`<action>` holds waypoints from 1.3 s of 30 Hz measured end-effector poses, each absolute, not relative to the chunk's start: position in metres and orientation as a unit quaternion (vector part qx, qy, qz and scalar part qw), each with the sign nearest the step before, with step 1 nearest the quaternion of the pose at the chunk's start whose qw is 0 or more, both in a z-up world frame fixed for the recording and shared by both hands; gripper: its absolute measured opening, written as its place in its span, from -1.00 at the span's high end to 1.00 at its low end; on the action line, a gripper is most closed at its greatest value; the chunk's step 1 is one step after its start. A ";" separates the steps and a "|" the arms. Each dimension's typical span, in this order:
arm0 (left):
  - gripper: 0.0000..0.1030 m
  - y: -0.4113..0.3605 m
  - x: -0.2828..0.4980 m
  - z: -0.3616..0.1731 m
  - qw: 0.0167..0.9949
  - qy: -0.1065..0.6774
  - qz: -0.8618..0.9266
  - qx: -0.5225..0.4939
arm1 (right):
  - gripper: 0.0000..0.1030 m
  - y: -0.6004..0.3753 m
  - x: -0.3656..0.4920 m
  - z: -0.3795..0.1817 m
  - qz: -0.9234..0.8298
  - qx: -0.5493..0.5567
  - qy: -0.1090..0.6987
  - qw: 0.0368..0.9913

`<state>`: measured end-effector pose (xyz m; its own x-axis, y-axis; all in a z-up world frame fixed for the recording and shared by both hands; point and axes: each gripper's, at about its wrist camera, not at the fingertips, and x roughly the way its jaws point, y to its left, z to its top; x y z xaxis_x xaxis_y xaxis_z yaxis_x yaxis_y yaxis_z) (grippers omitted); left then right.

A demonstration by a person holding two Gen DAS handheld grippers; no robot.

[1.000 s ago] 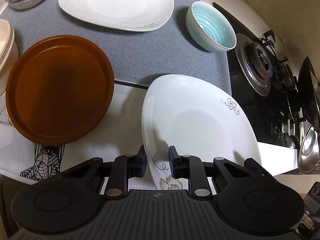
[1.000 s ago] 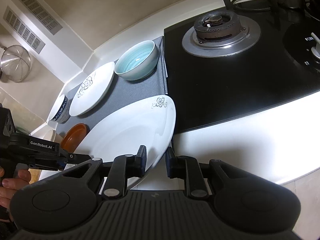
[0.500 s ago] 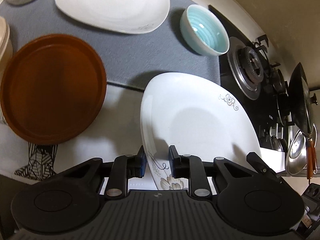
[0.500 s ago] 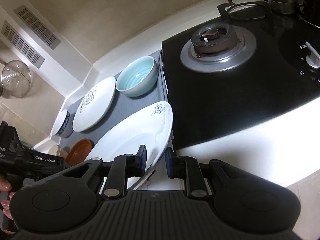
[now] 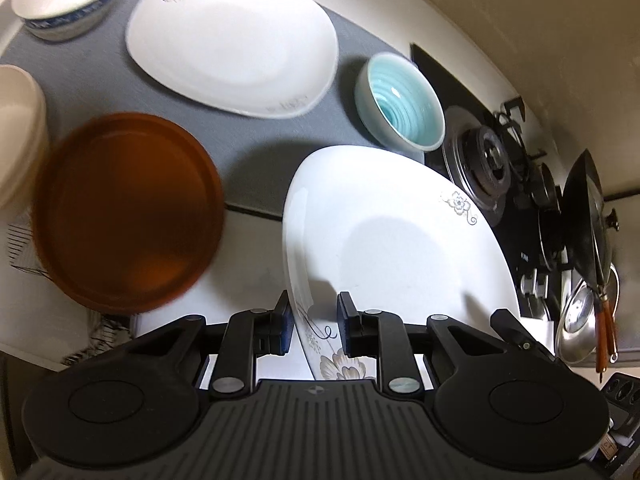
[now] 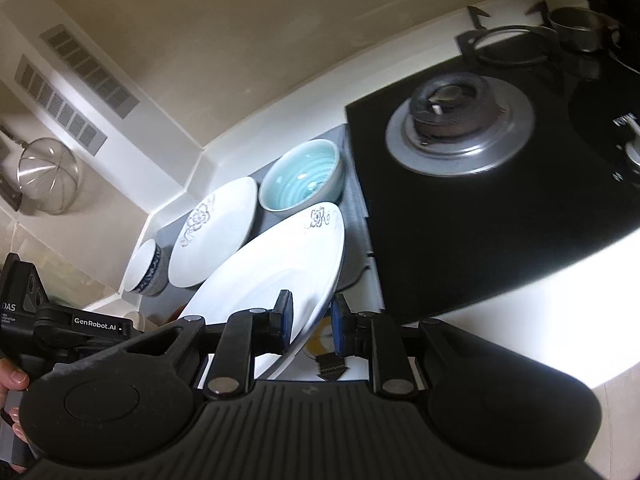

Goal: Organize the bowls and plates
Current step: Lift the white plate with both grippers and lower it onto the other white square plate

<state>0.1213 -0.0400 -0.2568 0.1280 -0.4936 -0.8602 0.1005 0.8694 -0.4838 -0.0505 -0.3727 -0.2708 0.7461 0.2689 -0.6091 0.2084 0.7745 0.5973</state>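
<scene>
A large white flowered plate [image 5: 400, 248] is held off the counter and tilted. My left gripper [image 5: 312, 322] is shut on its near rim. My right gripper [image 6: 308, 326] is shut on its opposite rim; the plate also shows in the right wrist view [image 6: 276, 276]. A second white flowered plate [image 5: 232, 36] lies on the grey mat [image 5: 100, 80] beyond it. A turquoise bowl [image 5: 400, 108] stands to its right. A brown round plate [image 5: 128, 212], a blue-rimmed white bowl [image 5: 64, 0] and a cream bowl [image 5: 16, 132] are at the left.
A black gas hob [image 6: 500, 184] with burners lies right of the mat. A wok [image 5: 588, 216] and pot lid [image 5: 580, 328] sit at the far right. A steel strainer [image 6: 48, 176] hangs on the wall. The white counter edge [image 6: 540, 300] runs in front of the hob.
Both grippers have lifted the held plate higher and carried it toward the back of the mat. The second plate and turquoise bowl now appear closer. The grips stay the same.
</scene>
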 end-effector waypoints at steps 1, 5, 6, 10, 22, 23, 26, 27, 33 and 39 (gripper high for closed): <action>0.54 -0.035 0.124 -0.256 0.735 0.628 -0.200 -0.160 | 0.58 -0.370 -0.046 -0.270 0.021 0.336 0.355 0.872; 0.53 -0.015 0.136 -0.254 0.733 0.629 -0.192 -0.171 | 0.58 -0.352 -0.026 -0.264 0.028 0.332 0.356 0.873; 0.53 -0.010 0.140 -0.253 0.733 0.630 -0.191 -0.174 | 0.58 -0.348 -0.021 -0.263 0.027 0.332 0.358 0.872; 0.53 0.009 0.161 -0.252 0.730 0.633 -0.186 -0.181 | 0.58 -0.328 0.001 -0.258 0.028 0.325 0.367 0.871; 0.54 0.059 0.246 -0.257 0.727 0.635 -0.212 -0.154 | 0.54 -0.267 0.071 -0.256 0.017 0.311 0.395 0.864; 0.54 0.062 0.254 -0.256 0.729 0.633 -0.214 -0.146 | 0.54 -0.263 0.076 -0.258 0.015 0.310 0.397 0.864; 0.54 0.064 0.273 -0.259 0.734 0.632 -0.212 -0.133 | 0.53 -0.256 0.090 -0.267 0.010 0.315 0.399 0.861; 0.54 0.065 0.278 -0.261 0.735 0.632 -0.208 -0.130 | 0.52 -0.254 0.095 -0.270 0.012 0.315 0.401 0.860; 0.58 0.069 0.294 -0.271 0.742 0.628 -0.197 -0.126 | 0.52 -0.259 0.120 -0.298 0.039 0.321 0.411 0.853; 0.57 0.066 0.297 -0.280 0.753 0.622 -0.178 -0.120 | 0.53 -0.253 0.138 -0.303 0.053 0.288 0.421 0.858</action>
<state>0.2969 0.0659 -0.2804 0.1621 -0.4170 -0.8943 0.1181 0.9080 -0.4020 0.1376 -0.2535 -0.3032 0.6399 0.3343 -0.6920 0.1508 0.8283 0.5396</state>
